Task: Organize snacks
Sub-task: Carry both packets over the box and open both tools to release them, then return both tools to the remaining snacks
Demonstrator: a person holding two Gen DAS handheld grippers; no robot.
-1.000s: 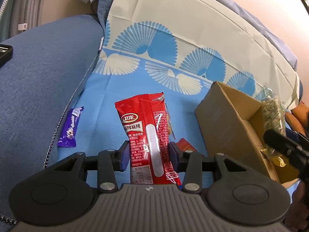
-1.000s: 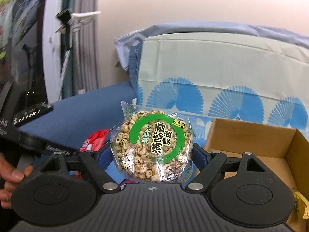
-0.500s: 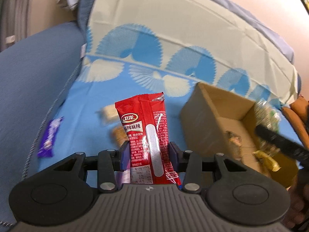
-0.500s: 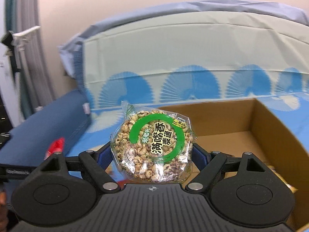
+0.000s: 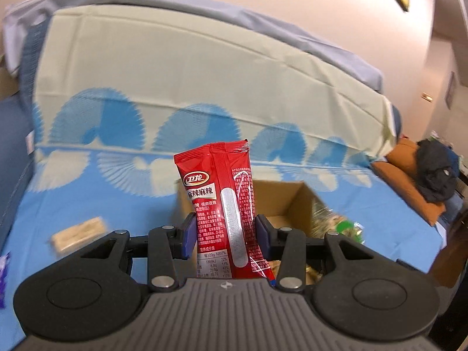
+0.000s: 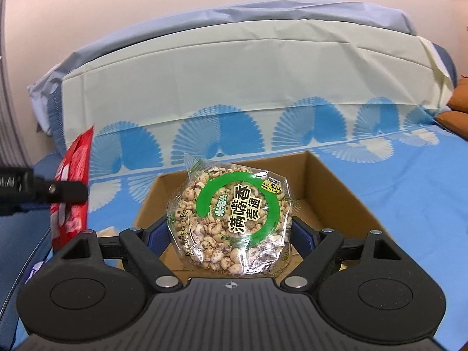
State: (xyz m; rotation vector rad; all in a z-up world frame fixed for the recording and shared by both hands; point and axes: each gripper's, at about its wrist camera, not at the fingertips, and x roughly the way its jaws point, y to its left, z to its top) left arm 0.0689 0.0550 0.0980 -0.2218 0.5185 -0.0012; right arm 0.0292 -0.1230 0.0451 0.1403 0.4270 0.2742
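Note:
My left gripper is shut on a red snack packet, held upright in front of an open cardboard box. My right gripper is shut on a round clear bag of puffed grain with a green ring label, held above the near side of the same box. The red packet and the left gripper's finger show at the left in the right wrist view. The grain bag shows at the right in the left wrist view.
The box stands on a blue cloth with fan prints over a sofa. A pale wrapped bar and a purple wrapper lie on the cloth at the left. Orange cushions with dark clothing are at the far right.
Both grippers have swung right toward the box with their snacks. The box now sits straight ahead of each. The purple wrapper has slid to the left edge of view.

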